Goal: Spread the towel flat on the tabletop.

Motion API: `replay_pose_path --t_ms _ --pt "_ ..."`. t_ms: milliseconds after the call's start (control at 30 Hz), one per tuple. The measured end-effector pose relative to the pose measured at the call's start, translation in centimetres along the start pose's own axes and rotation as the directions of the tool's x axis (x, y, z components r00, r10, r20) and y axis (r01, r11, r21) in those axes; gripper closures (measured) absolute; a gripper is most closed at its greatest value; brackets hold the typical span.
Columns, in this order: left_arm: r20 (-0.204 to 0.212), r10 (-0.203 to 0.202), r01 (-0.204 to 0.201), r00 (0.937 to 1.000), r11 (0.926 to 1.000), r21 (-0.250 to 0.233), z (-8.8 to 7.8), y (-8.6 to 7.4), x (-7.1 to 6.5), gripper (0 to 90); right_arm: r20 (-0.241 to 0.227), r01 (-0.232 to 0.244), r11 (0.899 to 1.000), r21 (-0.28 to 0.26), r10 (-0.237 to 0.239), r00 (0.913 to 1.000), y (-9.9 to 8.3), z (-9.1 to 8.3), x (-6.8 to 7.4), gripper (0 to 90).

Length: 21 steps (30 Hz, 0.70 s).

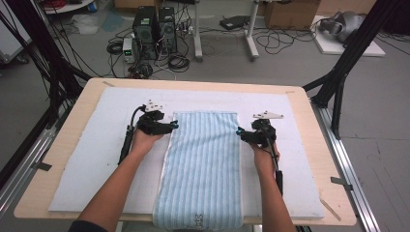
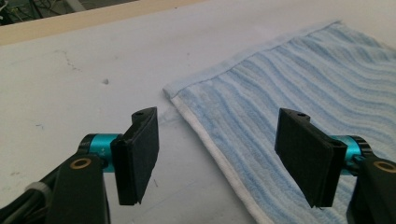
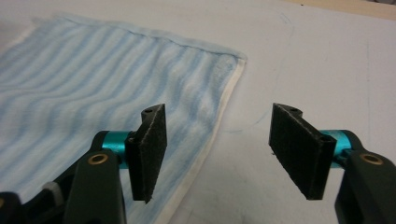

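Note:
A light-blue striped towel (image 1: 203,164) lies flat and lengthwise on the white mat (image 1: 92,150), its near end hanging over the table's front edge. My left gripper (image 1: 175,125) is open at the towel's left edge, close to the far left corner. In the left gripper view the towel (image 2: 303,79) has its white hem running on the mat between the spread jaws of the left gripper (image 2: 219,140), untouched. My right gripper (image 1: 240,131) is open at the right edge near the far right corner. The right gripper (image 3: 224,140) straddles the hem of the towel (image 3: 93,70) without pressing on it.
The mat covers most of a wooden table (image 1: 309,111). Black frame struts (image 1: 345,67) rise at both far corners. Behind the table, computer towers (image 1: 154,31) and cables sit on the floor. Bare mat stretches to the left and right of the towel.

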<state>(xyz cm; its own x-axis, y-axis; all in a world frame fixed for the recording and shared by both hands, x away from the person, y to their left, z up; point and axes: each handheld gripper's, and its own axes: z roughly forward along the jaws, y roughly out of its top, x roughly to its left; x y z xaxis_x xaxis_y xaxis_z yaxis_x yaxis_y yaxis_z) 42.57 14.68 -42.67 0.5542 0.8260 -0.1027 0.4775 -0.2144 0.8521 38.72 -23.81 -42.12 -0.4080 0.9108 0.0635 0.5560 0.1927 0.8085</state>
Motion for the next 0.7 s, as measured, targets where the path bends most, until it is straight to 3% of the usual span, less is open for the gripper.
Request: replay_pose_path --t_ms 67,133,300,500,700 --pt "0.011 -0.003 0.003 0.9999 0.9999 -0.017 -0.1 0.1 0.1 28.9 0.008 0.011 0.999 -0.030 -0.011 0.9999 -0.5 -0.7 0.0 35.8" --pt "0.021 -0.014 0.015 0.9997 0.9993 -0.034 -0.1 0.2 0.1 25.5 0.004 0.015 0.999 -0.045 -0.015 0.9999 -0.9 -1.0 -0.1 29.9" --pt "0.024 -0.012 0.012 0.9996 0.9999 -0.007 0.2 1.8 -0.2 23.9 -0.017 0.001 0.998 -0.064 -0.002 0.9999 -1.0 -1.9 -0.1 20.6" --pt "-0.002 0.006 -0.006 1.0000 0.9998 0.017 1.1 3.0 0.0 26.6 -0.010 0.017 0.999 -0.042 -0.018 0.9998 -1.4 -3.2 0.2 24.4" --pt "-0.051 0.005 0.000 0.9987 0.9954 0.096 3.0 1.6 1.2 32.8 0.001 0.012 0.999 -0.040 -0.012 0.9999 -1.5 -3.7 -0.3 26.4"
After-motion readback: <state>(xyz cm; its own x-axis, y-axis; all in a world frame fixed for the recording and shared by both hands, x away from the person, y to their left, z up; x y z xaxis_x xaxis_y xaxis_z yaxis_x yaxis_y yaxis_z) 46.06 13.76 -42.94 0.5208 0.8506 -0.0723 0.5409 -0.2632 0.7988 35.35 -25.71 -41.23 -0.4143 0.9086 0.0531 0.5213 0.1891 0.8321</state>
